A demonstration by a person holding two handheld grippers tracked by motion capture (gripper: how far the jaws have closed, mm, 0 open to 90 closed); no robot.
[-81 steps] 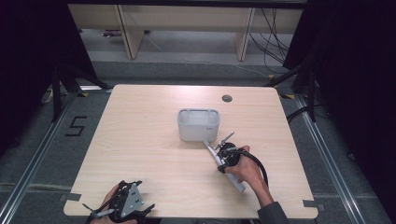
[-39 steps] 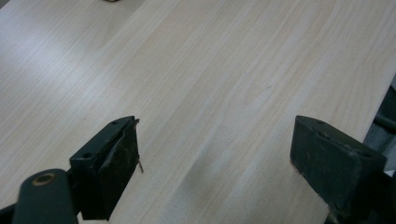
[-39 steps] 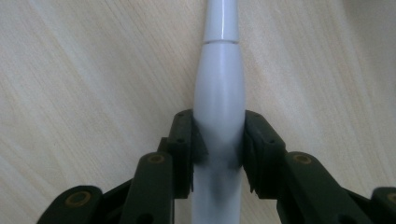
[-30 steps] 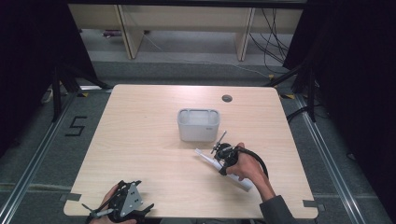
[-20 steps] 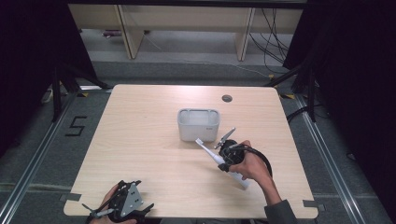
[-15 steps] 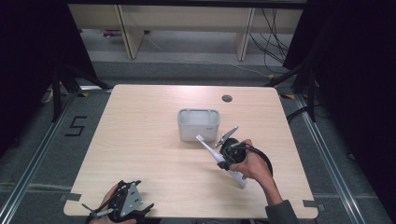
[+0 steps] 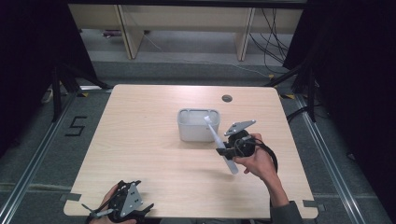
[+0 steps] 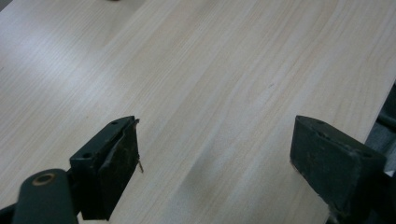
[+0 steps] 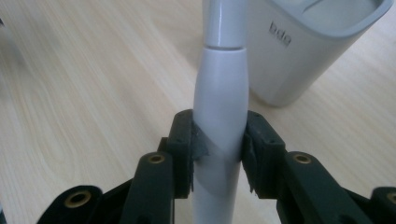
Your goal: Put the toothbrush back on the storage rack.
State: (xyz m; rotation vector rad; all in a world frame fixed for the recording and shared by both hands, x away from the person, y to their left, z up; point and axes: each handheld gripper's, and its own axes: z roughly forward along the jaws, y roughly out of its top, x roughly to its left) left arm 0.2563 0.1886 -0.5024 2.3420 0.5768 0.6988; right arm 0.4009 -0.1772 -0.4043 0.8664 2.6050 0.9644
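Overhead view: your right gripper (image 7: 223,152) clamps a slim white electric toothbrush (image 7: 219,145) mid-handle, tilting its head over the grey holder (image 7: 198,125) on the pale wooden table (image 7: 140,140), likely to drop it in. Your left gripper (image 7: 122,205) rests at the near edge. Left gripper view: matte black jaws stand wide apart, empty, over woodgrain. Right gripper view: rubbery pads (image 9: 197,148) squeeze the toothbrush's (image 9: 220,102) smooth, glossy barrel beside the rounded-cornered plastic holder (image 9: 299,51).
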